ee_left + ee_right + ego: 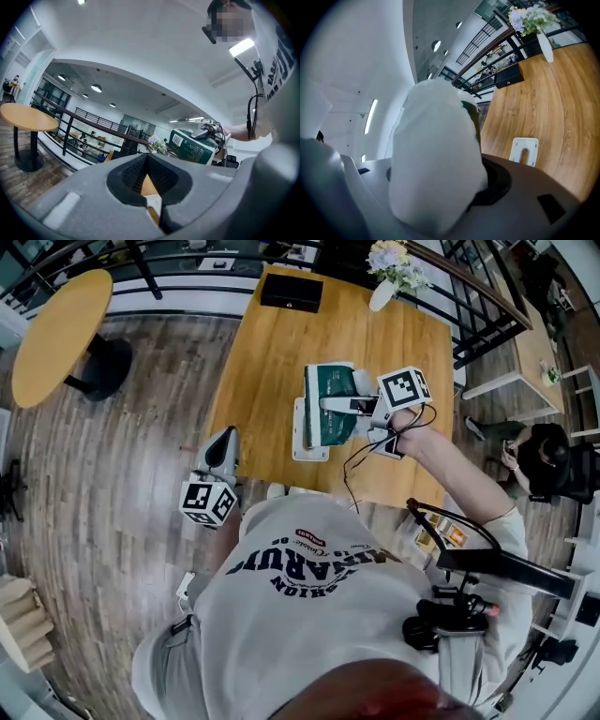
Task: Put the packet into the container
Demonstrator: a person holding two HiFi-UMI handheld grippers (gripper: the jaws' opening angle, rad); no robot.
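The right tool (336, 407) is clamped on the green-and-white packet (328, 382), holding it above the tabletop (272, 343), where a white slotted holder (524, 151) lies. The left tool (223, 438), jaws together and empty, is at the tabletop's near edge.

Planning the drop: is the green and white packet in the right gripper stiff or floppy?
Probably fairly stiff: the green and white packet juts out from the right gripper without sagging. Likely light, since one end's grip carries it.
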